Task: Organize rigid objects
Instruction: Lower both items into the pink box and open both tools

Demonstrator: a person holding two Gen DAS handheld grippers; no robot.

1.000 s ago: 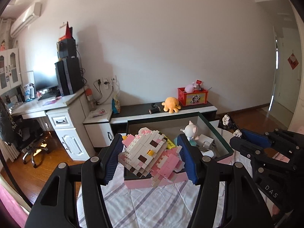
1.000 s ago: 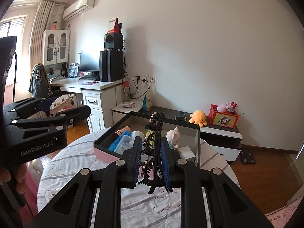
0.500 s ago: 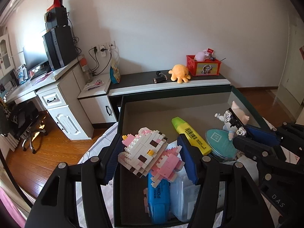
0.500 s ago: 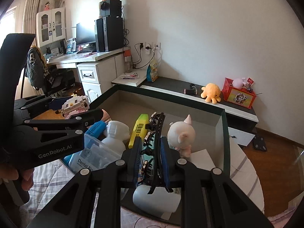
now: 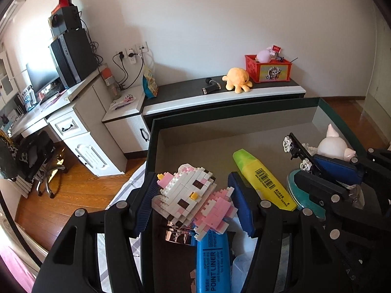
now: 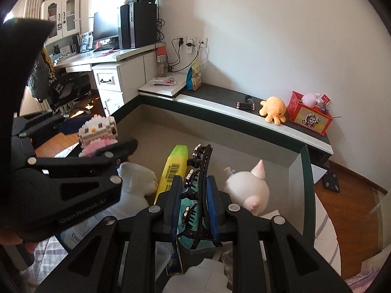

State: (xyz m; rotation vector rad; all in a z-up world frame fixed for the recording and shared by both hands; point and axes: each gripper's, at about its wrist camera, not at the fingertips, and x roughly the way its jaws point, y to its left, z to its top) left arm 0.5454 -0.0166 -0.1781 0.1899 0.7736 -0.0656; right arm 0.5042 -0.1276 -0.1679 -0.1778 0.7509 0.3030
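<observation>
Brick cat (image 5: 195, 199) clamped between left fingers (image 5: 240, 205).

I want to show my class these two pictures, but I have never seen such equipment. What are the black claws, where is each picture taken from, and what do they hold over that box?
The black claws are hand-held grippers, one in each of a person's hands, each with a camera looking along its two fingers. One picture comes from the left gripper, which is shut on a pink and white brick figure. The other comes from the right gripper, shut on a black hair clip. Both hang over a dark green box that holds a yellow highlighter, a blue marker, a white pig figurine and more.
</observation>
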